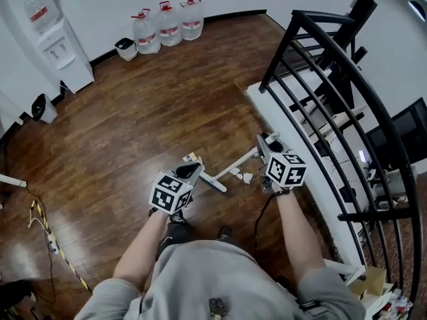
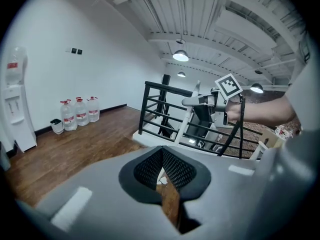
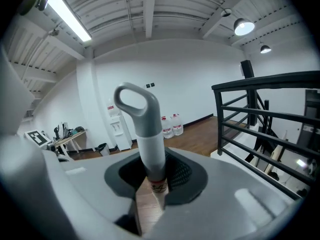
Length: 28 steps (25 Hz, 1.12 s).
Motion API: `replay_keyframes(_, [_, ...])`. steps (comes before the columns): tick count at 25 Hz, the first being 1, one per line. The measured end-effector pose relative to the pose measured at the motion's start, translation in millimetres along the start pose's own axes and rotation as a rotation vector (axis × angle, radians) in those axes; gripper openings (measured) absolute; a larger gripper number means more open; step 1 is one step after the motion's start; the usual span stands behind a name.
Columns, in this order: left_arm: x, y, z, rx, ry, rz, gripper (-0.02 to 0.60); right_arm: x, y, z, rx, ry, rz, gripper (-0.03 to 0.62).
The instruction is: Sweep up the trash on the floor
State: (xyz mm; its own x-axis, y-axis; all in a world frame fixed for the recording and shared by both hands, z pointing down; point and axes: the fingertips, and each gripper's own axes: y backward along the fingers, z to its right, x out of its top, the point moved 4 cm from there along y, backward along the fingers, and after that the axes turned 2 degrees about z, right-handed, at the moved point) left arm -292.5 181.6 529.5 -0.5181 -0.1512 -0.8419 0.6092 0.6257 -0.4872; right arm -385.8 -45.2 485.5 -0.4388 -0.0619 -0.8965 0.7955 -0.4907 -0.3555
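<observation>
"Brown wooden floor (image 1: 133, 125) filled the head view. Where did the trash (image 1: 243, 177) lie?"

"As white scraps on that floor, between the two grippers and just beside the broom head (image 1: 213, 183). The broom stick (image 1: 243, 160) slanted from the right gripper (image 1: 265, 144) down and left to that head, so the right hand was the nearer."

"And the left gripper view?"

"The left gripper (image 2: 162, 154) had its pads together on nothing and tilted down towards the floor."

"The right gripper view?"

"Its jaws were clamped on the grey-and-white handle (image 3: 148, 149), looped end up. The forearm reached forward beside the black railing (image 1: 320, 79)."
</observation>
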Motion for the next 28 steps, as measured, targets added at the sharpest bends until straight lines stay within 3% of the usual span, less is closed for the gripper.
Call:
replay_keyframes(7, [-15, 32, -95, 0.01, 0.015, -0.03, 0.003, 1, -68, -93, 0.047, -0.003, 0.008, 0.075])
replay_keyframes(15, [-28, 54, -170, 0.032, 0.028, -0.059, 0.004, -18, -154, -153, 0.053, -0.055, 0.019, 0.075])
replay_keyframes(22, [-34, 54, -198, -0.004, 0.029, -0.091, 0.003, -46, -211, -153, -0.018, -0.115, 0.02, 0.075])
replay_keyframes(28, [-27, 27, -199, -0.05, 0.006, -0.122, 0.004, -46, -216, -113, -0.109, -0.136, 0.056, 0.075])
